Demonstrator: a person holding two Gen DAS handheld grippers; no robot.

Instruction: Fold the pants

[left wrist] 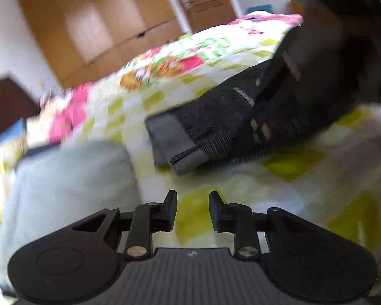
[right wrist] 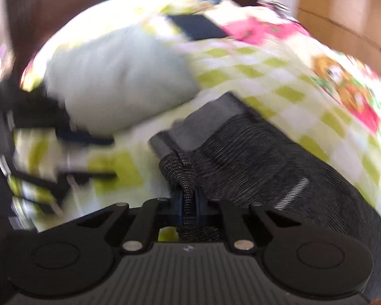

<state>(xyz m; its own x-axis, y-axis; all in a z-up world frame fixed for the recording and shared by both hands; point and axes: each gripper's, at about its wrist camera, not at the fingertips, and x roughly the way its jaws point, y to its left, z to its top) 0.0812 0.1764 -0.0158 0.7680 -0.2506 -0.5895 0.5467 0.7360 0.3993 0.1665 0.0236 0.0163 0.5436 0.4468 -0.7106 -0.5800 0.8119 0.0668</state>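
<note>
Pants on the bed, pinched by the right gripper.
Right gripper fingers pinch a pants fold between them; left gripper fingers are spread and empty, pants ahead and right, pillow left, on the bed.

Bed with checkered floral bedspread, dark pants, pale blue pillow

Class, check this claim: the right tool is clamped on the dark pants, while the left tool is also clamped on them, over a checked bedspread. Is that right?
Not quite. The left tool holds nothing: the left wrist view shows its jaws apart over the checked bedspread. The right tool is indeed clamped on the dark pants, as the right wrist view shows.
</note>
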